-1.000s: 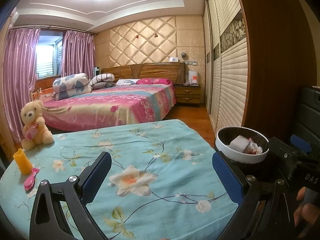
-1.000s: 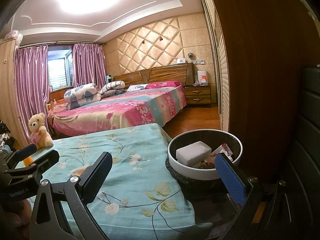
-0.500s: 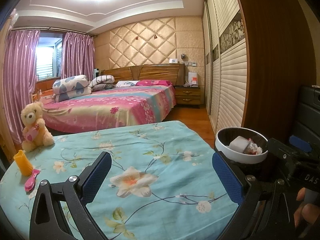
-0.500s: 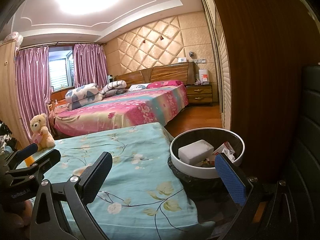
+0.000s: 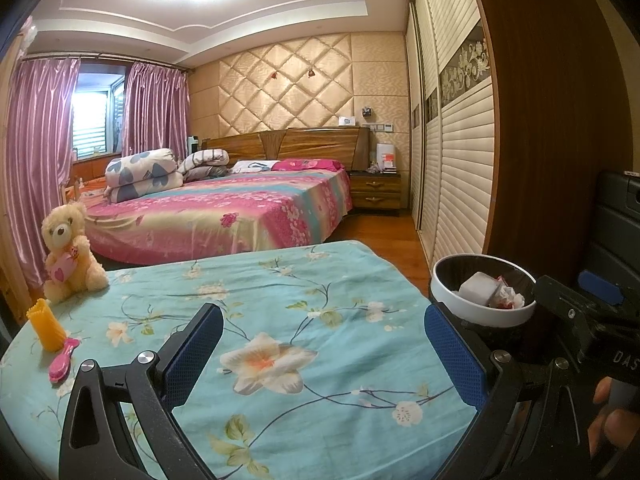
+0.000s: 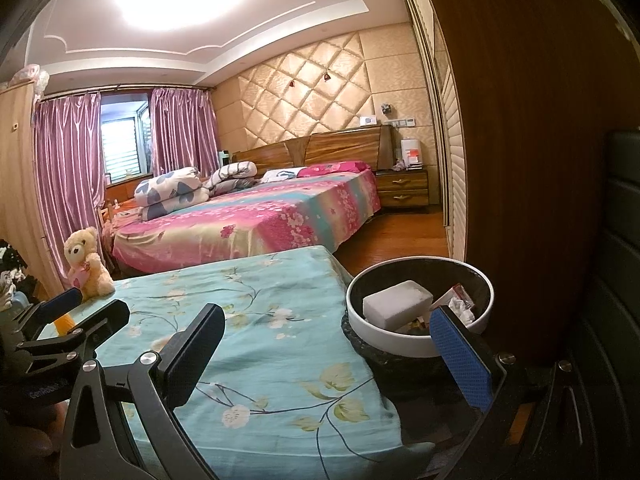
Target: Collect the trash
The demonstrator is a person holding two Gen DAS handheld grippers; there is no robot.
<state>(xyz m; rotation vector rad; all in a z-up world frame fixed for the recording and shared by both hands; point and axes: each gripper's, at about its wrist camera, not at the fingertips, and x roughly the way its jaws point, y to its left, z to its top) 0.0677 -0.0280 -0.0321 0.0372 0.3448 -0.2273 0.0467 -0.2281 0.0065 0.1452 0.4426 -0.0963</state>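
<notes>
Left to right across the worktop (image 5: pixel 320 280), which wears a teal floral cloth: a teddy bear (image 5: pixel 68 252) sits upright at the far left corner, an orange cup (image 5: pixel 46 326) stands nearer in front of it, and a pink brush (image 5: pixel 62 364) lies flat just beside the cup's base. Left gripper (image 5: pixel 324 354) hovers above the middle of the cloth, fingers (image 5: pixel 192 354) spread wide, holding nothing. Off the worktop's right edge stands the bin (image 5: pixel 480 316), white-rimmed, dark inside. Trash sits in it: a white block (image 5: pixel 476 290) and crumpled red-and-white wrappers (image 5: pixel 508 300) against it on the right. The right gripper shows in the left view beyond the bin at the right edge. From the right wrist view, the right gripper (image 6: pixel 326 354) is also spread wide and holds nothing; its left finger (image 6: pixel 192 354) hangs over the cloth, its right finger (image 6: pixel 460 360) overlaps the bin's (image 6: pixel 400 340) near rim in view; whether it touches, I cannot tell. The block (image 6: pixel 396 304) lies tilted in the bin's left half, wrappers (image 6: pixel 460 302) at right. The left gripper (image 6: pixel 82 312) is seen at the left edge, near the bear (image 6: pixel 86 262). Behind the worktop, a bed (image 5: pixel 224 216) with a pink floral cover; a nightstand (image 5: pixel 376 194) to its right; louvred wardrobe doors (image 5: pixel 460 168) along the right wall.
</notes>
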